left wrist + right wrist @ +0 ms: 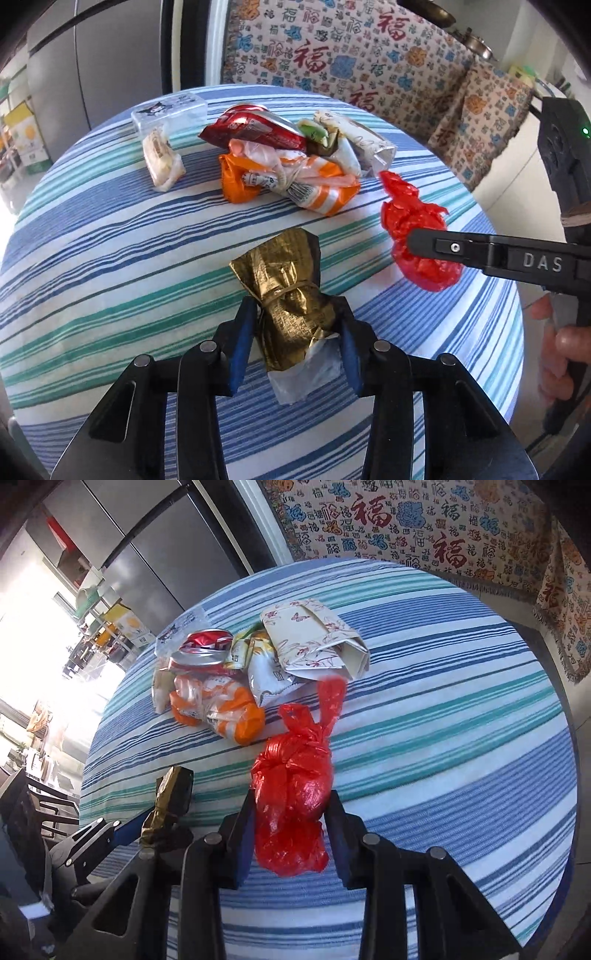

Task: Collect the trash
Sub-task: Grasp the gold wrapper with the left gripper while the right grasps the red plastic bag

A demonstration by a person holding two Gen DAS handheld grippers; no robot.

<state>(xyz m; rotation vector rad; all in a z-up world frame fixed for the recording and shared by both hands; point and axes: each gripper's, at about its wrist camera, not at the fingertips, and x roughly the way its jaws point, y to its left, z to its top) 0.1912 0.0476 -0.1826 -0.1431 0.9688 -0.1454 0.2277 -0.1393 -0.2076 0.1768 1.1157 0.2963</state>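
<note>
Two grippers work over the striped round table [110,236], largest thing in view. At twelve o'clock lies the trash heap [284,162], untouched. The right gripper [291,812] pinches the red plastic bag [295,790]; the left gripper [295,332] clamps the gold foil wrapper [284,295] at six o'clock. Both bundles are crinkly and soft, so either could slide free on lifting.

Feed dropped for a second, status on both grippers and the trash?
Left gripper shut on gold wrapper. Right gripper shut on red bag. Trash pile waiting on table. Nothing blocking.
</note>
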